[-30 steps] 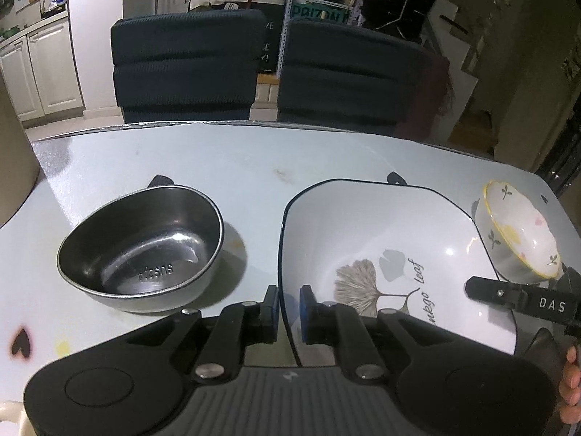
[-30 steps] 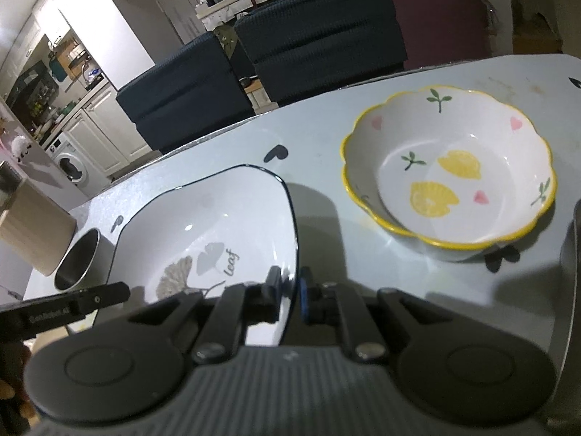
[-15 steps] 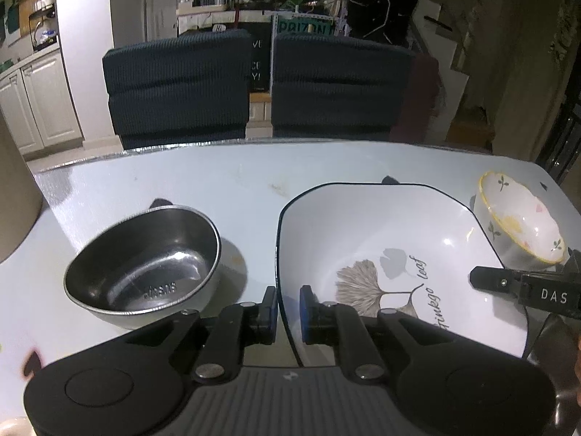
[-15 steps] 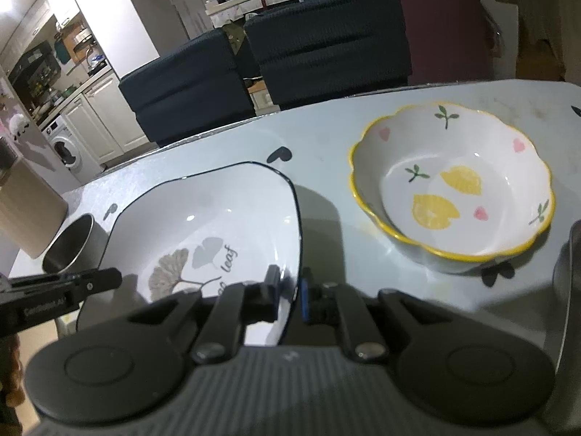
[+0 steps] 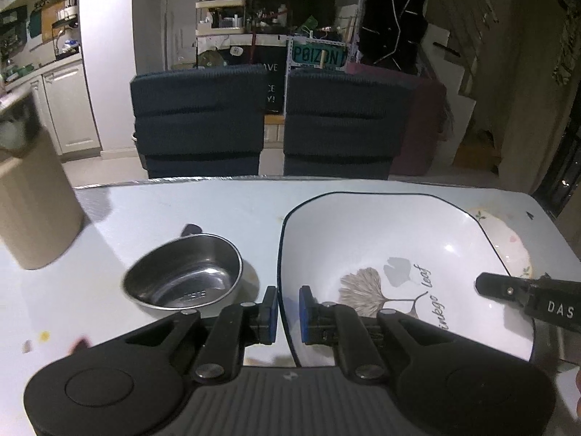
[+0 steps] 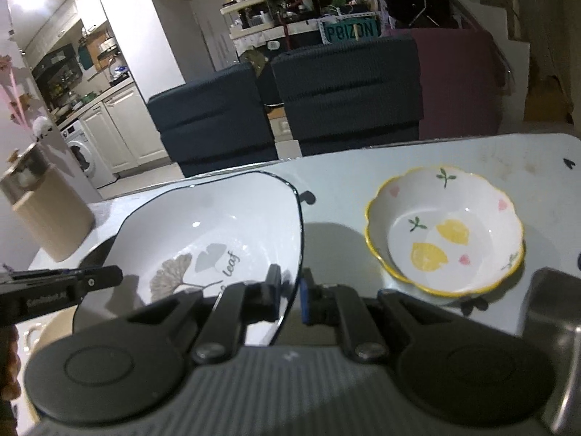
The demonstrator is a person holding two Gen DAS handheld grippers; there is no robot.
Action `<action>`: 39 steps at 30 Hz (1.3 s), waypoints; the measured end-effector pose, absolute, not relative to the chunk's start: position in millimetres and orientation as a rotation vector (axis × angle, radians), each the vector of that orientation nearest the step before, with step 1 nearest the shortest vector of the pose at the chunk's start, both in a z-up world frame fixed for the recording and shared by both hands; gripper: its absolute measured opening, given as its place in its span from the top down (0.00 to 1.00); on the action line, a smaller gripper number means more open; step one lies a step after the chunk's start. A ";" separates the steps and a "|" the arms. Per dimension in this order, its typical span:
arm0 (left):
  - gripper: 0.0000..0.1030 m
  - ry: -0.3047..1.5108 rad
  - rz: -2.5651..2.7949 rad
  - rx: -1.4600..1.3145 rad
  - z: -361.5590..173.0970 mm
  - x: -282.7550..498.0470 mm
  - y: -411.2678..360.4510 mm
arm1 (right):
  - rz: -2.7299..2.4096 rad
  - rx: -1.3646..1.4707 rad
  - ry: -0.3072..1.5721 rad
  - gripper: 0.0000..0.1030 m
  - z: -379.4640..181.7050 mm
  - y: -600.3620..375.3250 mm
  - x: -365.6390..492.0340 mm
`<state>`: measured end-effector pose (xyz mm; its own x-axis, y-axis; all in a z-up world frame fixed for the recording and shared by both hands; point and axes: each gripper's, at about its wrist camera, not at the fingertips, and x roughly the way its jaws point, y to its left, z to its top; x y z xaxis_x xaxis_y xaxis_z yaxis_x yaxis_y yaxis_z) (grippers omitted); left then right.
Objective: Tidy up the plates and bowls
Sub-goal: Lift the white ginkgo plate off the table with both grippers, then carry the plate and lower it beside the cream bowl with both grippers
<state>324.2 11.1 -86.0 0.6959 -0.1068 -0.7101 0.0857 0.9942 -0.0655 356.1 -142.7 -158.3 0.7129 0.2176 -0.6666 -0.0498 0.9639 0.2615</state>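
A large white squarish plate (image 5: 392, 239) with a black rim and a ginkgo leaf print hangs above the table, held from both sides. My left gripper (image 5: 288, 312) is shut on the plate's left rim. My right gripper (image 6: 289, 298) is shut on the right rim of the same plate (image 6: 218, 232). A steel bowl (image 5: 183, 278) stands on the table left of the plate. A white bowl with a yellow rim and lemon print (image 6: 445, 234) stands on the table to the right; in the left wrist view the plate partly hides this lemon bowl (image 5: 508, 243).
A tan cylindrical container (image 5: 32, 210) stands at the table's left end. Two dark chairs (image 5: 198, 120) stand behind the table's far edge (image 5: 232, 178). A grey metal object (image 6: 552, 312) shows at the right wrist view's right edge. A hand (image 6: 9, 363) shows at its left edge.
Both grippers have risen with the plate between them. The table, the steel bowl and the lemon bowl now look farther below, and the plate covers part of the lemon bowl in the left wrist view.
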 end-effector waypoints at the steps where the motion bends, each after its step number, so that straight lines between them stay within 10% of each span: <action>1: 0.88 0.787 -0.103 -0.022 -79.2 318.4 10.2 | 0.154 0.232 0.766 0.88 -153.0 -142.2 350.2; 18: 0.89 0.748 -0.146 -0.061 -18.2 176.9 10.0 | 0.179 0.205 0.730 0.88 -89.0 -145.1 224.0; 39: 0.88 0.932 -0.154 -0.079 -82.8 86.9 40.8 | 0.221 0.175 0.907 0.88 -135.6 -114.1 137.8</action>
<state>86.9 40.8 -82.8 0.5861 -0.1662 -0.7930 0.0983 0.9861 -0.1340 137.8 -114.1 -135.6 0.5958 0.2632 -0.7587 -0.1158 0.9630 0.2432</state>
